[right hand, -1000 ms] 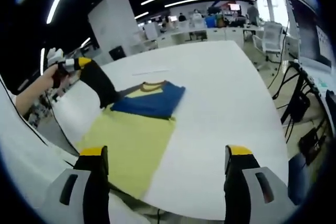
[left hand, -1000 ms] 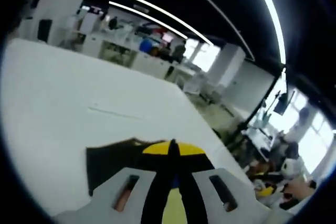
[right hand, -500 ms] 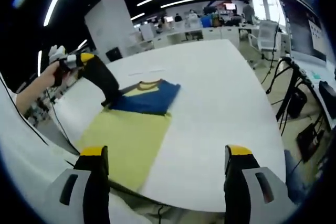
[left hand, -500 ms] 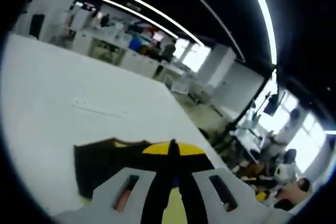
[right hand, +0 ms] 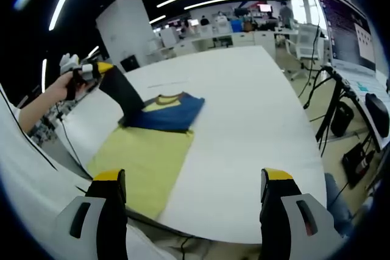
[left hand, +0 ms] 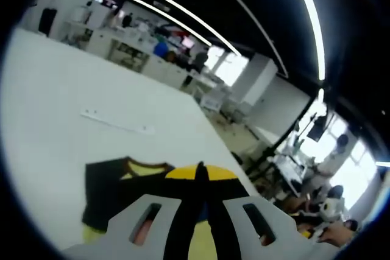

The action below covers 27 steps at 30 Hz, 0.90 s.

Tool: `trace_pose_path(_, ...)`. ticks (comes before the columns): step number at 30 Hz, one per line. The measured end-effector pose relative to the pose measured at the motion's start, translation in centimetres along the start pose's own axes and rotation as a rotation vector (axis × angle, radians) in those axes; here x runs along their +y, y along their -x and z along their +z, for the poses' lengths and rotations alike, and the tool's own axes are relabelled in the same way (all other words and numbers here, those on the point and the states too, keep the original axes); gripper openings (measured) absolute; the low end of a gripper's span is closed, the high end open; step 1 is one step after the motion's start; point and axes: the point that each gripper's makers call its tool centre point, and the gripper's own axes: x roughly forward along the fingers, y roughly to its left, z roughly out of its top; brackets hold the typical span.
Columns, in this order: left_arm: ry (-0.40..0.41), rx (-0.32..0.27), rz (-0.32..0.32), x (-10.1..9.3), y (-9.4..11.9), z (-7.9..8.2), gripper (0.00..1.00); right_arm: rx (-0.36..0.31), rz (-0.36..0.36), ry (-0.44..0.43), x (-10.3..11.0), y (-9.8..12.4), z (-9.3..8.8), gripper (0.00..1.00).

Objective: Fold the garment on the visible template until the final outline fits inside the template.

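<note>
Table: white, bearing everything. Garment: yellow body lying flat near the table's edge, blue part already folded over it. Dark sleeve: I am lifting it higher than a second ago, my left gripper pinched shut on its end, so this fold is under way. Right gripper: hanging spread wide, carrying nothing. Template: I cannot make it out.

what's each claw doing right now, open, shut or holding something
Left claw: shut on the dark sleeve of the yellow and blue fabric garment, lifting it.
Right claw: open, holding nothing.
</note>
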Motion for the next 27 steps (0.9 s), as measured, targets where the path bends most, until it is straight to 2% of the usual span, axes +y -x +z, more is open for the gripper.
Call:
trace_pose_path(11,0.015,-0.005,-0.001,-0.5,-2.9,-0.1,0.00,-0.006,-0.014,0.000,-0.5,0.3,0.2,0.91)
trace_pose_path(19,0.024,0.031,-0.012,-1.0,-4.5,-1.6,0.00,-0.011,-0.026,-0.005,-0.8,0.4,0.4,0.91)
trace_pose_path(27,0.038,0.065,0.025,-0.4,-5.9,-3.2,0.00,-0.015,-0.035,-0.020,-1.0,0.5,0.3,0.91)
